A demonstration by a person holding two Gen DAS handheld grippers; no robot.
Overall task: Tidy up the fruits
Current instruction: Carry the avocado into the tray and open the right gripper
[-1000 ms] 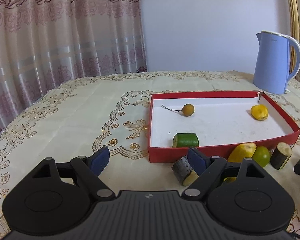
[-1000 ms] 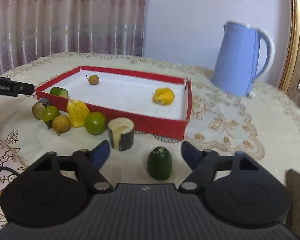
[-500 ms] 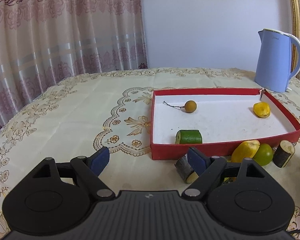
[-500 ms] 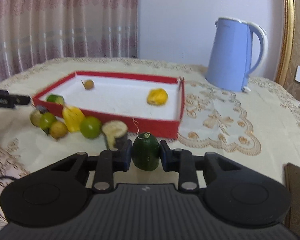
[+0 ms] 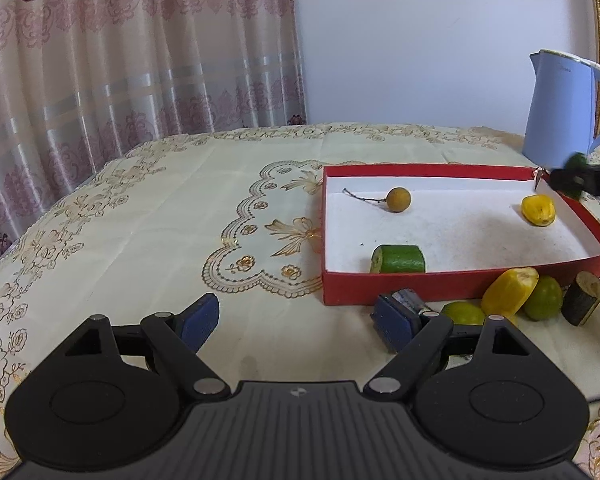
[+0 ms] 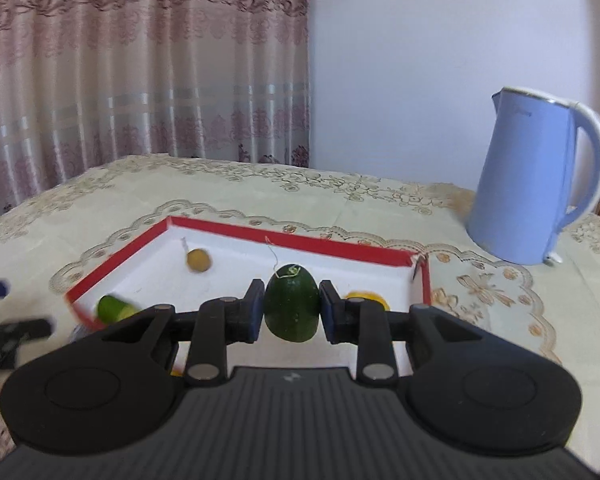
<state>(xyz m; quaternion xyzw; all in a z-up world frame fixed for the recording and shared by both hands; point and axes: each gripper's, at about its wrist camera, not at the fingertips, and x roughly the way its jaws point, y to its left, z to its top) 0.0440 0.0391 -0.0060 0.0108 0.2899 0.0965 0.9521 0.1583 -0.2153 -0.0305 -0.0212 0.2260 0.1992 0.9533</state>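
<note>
Though the kettle (image 6: 532,184) bears faint lettering, none is legible.

Tablecloth (image 5: 148,216): woven cloth, matt, with glossy gold embroidery. Tray (image 5: 440,286): red card walls, white matt paper-like floor, slightly speckled. Kettle (image 6: 528,176): smooth blue plastic, satin sheen. Curtain (image 5: 120,60): sheer patterned cloth. Right gripper (image 6: 291,310): matt black ribbed plastic body; its pads clamp a smooth, dark green fruit (image 6: 291,303).
</note>
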